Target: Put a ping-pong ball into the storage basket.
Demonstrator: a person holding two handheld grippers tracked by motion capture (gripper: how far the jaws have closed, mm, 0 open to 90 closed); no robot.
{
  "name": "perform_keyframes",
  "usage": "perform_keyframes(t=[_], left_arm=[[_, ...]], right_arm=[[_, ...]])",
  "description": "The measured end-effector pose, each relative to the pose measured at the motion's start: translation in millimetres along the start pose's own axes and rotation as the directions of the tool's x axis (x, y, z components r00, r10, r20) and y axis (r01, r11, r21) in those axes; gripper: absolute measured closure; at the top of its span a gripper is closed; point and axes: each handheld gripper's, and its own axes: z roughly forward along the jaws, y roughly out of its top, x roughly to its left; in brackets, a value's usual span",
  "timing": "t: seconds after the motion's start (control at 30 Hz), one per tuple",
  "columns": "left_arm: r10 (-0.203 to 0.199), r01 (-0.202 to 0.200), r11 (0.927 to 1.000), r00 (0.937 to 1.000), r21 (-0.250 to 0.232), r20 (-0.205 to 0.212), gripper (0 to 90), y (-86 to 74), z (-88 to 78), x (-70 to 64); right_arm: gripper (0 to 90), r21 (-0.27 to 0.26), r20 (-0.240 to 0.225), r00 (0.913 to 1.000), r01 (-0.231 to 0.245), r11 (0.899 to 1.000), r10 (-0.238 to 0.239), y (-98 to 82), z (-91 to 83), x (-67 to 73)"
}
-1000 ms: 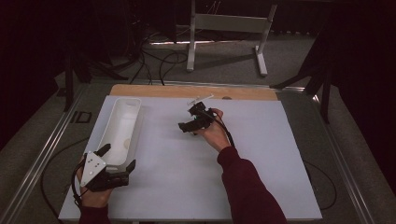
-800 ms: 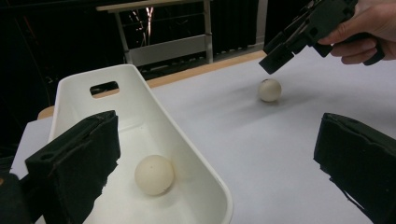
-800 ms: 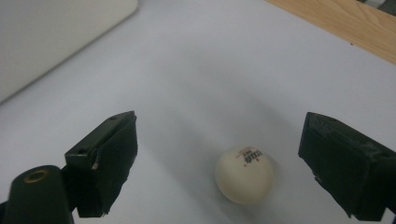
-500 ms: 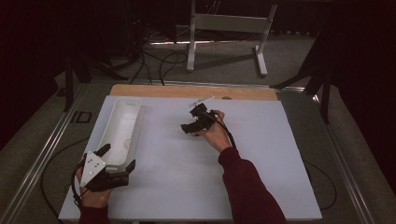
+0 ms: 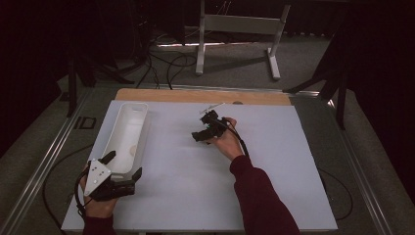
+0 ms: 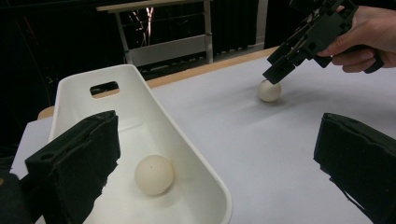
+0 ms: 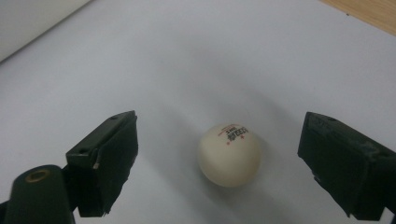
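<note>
your white table sheet [image 5: 274, 166] covers most of the table, with a strip of the wooden table edge [image 5: 205, 96] bare along the far side. on the sheet's left side lies the long white tray [image 5: 123, 128], its far end wall cut with a handle slot [image 6: 104, 87]. one cream table tennis ball in the tray [image 6: 154, 174] sits on the tray floor, toward the end nearest you.

your left gripper [image 5: 120, 169] rests at the near left corner of the sheet, at the near end of the tray, and its jaws stand wide apart with nothing between them; in the left gripper view one jaw hangs over the inside of the tray and the other over the bare sheet beside it.

your right gripper [image 7: 219, 154] is out near the middle of the sheet, toward the far side and well apart from the tray, tilted down at the surface. its jaws are apart and have just been closing a little, with the second table tennis ball [image 7: 229, 154] between them; neither pad touches it, and a clear gap shows on each side. that ball rests on the sheet, cream-white, with small red print on top that you see upside down in the right gripper view. from the left gripper view the same ball lies just under the tips of your right gripper.
</note>
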Motion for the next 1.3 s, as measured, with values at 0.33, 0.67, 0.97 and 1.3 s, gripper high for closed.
perform_keyframes(t=[0.33,0.67,0.97,1.3], left_arm=[[-0.001,0.001,1.0000,1.0000,0.000,0.000,1.1,-0.1,0.2,-0.2],[-0.001,0.001,1.0000,1.0000,0.001,-0.001,1.1,-0.2,0.3,-0.3],[-0.001,0.001,1.0000,1.0000,0.001,-0.001,1.1,-0.2,-0.1,-0.1],[0.000,0.000,1.0000,1.0000,0.001,-0.002,1.1,-0.2,-0.4,0.0]], right_arm=[[13.6,0.022,0.012,0.9999,-0.005,1.000,0.004,-2.4,3.8,-2.8],[15.6,0.038,0.010,0.9999,-0.003,0.999,0.002,-3.3,8.6,-2.1],[20.8,0.057,0.022,0.9997,-0.005,0.998,0.004,-4.2,13.4,-2.7],[30.4,0.087,0.054,0.9986,-0.007,0.996,0.003,-5.3,19.1,-1.2]])
